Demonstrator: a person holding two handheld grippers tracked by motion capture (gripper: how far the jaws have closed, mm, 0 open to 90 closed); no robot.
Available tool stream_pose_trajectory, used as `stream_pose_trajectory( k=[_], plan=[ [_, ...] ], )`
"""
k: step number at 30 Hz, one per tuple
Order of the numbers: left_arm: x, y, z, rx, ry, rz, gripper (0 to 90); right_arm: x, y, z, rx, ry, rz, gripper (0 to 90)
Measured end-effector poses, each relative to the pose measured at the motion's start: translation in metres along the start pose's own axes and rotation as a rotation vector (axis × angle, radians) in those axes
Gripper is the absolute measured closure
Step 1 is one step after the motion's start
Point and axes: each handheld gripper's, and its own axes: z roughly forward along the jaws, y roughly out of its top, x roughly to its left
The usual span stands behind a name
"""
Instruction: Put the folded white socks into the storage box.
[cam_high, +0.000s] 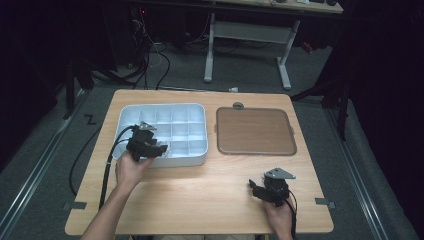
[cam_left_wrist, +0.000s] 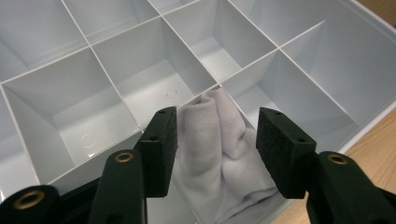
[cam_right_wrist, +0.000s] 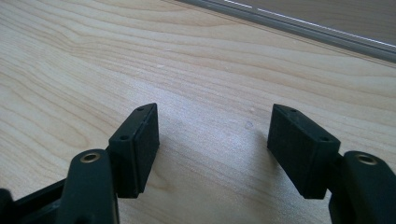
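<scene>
One pale cloth (cam_left_wrist: 212, 154) is seen bunched in a near-edge compartment of the white divided tray (cam_high: 131, 111), apparently dropped there for sorting. The left gripper (cam_left_wrist: 212, 151) is held above it, fingers (cam_left_wrist: 161, 144) wide and off the fabric. The right gripper (cam_right_wrist: 212, 149) is parked over bare tabletop (cam_right_wrist: 196, 70), fingers wide, empty. One brown mat (cam_high: 255, 131) is laid beside the tray

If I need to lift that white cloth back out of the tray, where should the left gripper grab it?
Grip the white cloth at its raised upper fold, coming straight down from above: the compartment walls of the tray block side approaches, and the left gripper already straddles it, open.
</scene>
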Motion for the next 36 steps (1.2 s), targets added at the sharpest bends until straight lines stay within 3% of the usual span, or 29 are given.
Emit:
stream_pose_trajectory(
  k=[4,18,36],
  plan=[
    [0.002,0.005,-0.009,-0.031,-0.023,-0.041,48.7,0.0,0.0,0.0,0.0,0.0,0.002,34.3],
    [0.009,0.015,-0.043,-0.112,-0.06,-0.097,48.5,0.0,0.0,0.0,0.0,0.0,0.0,34.3],
    [0.005,0.021,-0.079,-0.19,-0.103,-0.112,48.3,0.0,0.0,0.0,0.001,-0.001,0.002,34.4]
  ],
)
